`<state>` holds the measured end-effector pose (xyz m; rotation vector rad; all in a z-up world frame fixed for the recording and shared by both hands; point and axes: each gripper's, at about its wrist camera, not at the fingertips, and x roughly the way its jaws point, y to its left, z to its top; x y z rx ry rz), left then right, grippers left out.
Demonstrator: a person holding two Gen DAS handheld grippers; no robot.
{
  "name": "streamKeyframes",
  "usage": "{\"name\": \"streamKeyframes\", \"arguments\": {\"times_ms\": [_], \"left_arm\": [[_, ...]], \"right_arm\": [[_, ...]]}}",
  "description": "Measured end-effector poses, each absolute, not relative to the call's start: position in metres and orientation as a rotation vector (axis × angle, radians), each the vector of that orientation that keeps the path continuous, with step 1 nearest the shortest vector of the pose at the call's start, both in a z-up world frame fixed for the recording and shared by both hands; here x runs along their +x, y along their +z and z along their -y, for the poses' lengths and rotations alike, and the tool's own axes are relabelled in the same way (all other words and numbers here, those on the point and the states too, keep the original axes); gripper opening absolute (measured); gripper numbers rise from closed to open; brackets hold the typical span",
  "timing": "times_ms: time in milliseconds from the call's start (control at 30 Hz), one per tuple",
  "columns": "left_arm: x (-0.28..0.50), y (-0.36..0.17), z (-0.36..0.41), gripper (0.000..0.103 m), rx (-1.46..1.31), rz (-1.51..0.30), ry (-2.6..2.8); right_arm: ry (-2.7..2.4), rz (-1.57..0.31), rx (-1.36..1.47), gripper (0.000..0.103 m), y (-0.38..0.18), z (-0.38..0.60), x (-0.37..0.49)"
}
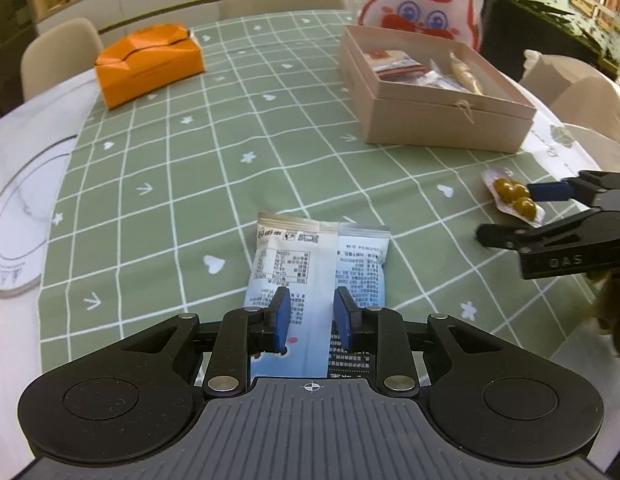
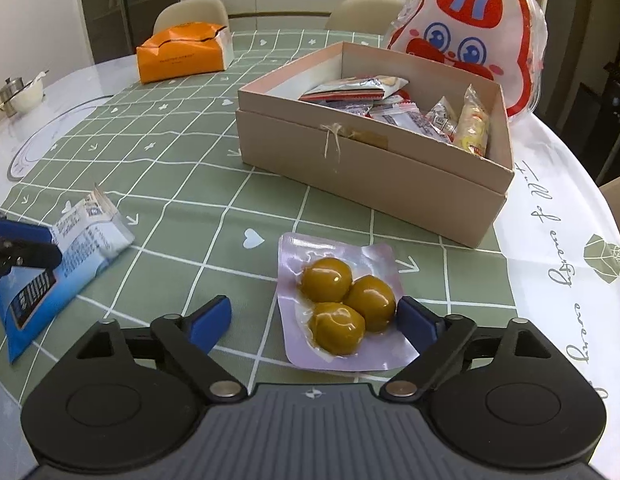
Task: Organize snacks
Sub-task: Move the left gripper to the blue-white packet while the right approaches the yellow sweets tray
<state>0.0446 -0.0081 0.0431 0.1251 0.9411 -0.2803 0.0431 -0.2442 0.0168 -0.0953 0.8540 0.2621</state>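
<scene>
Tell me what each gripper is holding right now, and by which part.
Nothing is held. The left gripper straddles the near end of the blue-white snack packet, jaws apart. The right gripper is open around the vacuum pack of three yellow-green balls.

tablecloth [image 2: 182, 184]: matt green cloth | box [image 2: 373, 168]: matt tan cardboard | egg pouch [image 2: 341, 300]: glossy clear plastic | blue-white packet [image 1: 310, 276]: smooth printed film | gripper pads [image 2: 415, 320]: matt blue
</scene>
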Motion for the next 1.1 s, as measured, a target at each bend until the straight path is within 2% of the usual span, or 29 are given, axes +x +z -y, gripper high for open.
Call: {"name": "streamKeyframes", "arguments": {"times_ms": [200,333,967,1067,1100], "left_arm": [[0.031,0.055,0.006,0.029,0.144,-0.952,-0.298],[0.022,0.048,0.016,0.029,0.201,-1.017,-0.331],[0.040,0.052,0.057,0.030,0.162,-1.043,-0.371],[0.037,0.047,0.064,0.041,0.188,-1.035,-0.385],[0.037,0.046,0.067,0.051,0.185,-1.036,-0.397]], "right_arm": [[0.252,-0.752,-0.075,0.094,0.008,0.246,0.031],[0.256,-0.753,-0.069,0.096,0.008,0.247,0.032],[0.262,-0.753,-0.068,0.098,0.006,0.247,0.032],[0.290,-0.772,-0.090,0.098,0.008,0.248,0.034],[0.308,-0.792,-0.097,0.098,0.010,0.250,0.036]]}}
